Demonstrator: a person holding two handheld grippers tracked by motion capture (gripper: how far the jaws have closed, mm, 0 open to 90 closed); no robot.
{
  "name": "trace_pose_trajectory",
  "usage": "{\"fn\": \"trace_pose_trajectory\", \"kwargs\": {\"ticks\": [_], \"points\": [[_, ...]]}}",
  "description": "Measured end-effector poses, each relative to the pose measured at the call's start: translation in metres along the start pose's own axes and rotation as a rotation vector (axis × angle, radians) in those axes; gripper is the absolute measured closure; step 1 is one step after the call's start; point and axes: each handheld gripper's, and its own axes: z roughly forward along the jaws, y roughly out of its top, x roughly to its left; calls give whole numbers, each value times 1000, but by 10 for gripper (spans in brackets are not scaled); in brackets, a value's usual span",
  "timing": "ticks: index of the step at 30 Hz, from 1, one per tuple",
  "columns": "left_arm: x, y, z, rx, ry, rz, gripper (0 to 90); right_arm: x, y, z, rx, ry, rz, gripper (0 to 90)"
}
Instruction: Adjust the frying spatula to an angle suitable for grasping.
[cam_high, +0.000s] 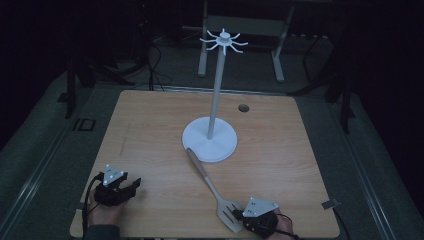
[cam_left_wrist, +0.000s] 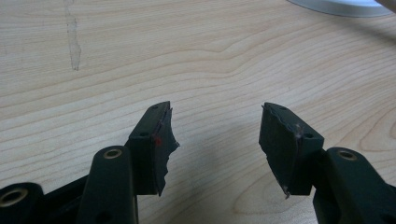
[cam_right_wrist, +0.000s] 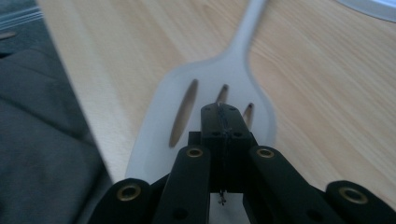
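1. Right gripper (cam_high: 239, 216) jaws pressed together, empty, over slotted spatula (cam_right_wrist: 210, 112) blade at near table edge.
2. Left gripper (cam_left_wrist: 215, 140) spread wide, idle.
3. Step: approaching spatula. Next likely: open, grasp handle (cam_high: 196, 162), hang on white rack (cam_high: 223, 41).

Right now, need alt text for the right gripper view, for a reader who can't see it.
The right gripper, jaws shut together, hangs over the blade of a white slotted spatula lying on the wooden table; whether it touches is unclear. The spatula's handle runs away toward the top, and the table's edge falls off at the left.
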Motion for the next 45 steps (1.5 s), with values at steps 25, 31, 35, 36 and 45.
{"fn": "trace_pose_trajectory", "kwargs": {"ticks": [25, 31, 35, 36, 45], "points": [[0, 0, 1, 8, 0, -2, 444, -23, 59, 12, -15, -62, 71, 800], [0, 0, 1, 8, -1, 0, 444, -40, 78, 22, 27, -99, 123, 762], [0, 0, 2, 6, -2, 1, 444, -49, 90, 30, 60, -104, 143, 754], [0, 0, 2, 6, -3, 1, 444, -51, 93, 33, 67, -103, 145, 738], [0, 0, 2, 7, 0, 0, 444, -63, 116, 59, 118, -53, 211, 621]]}}
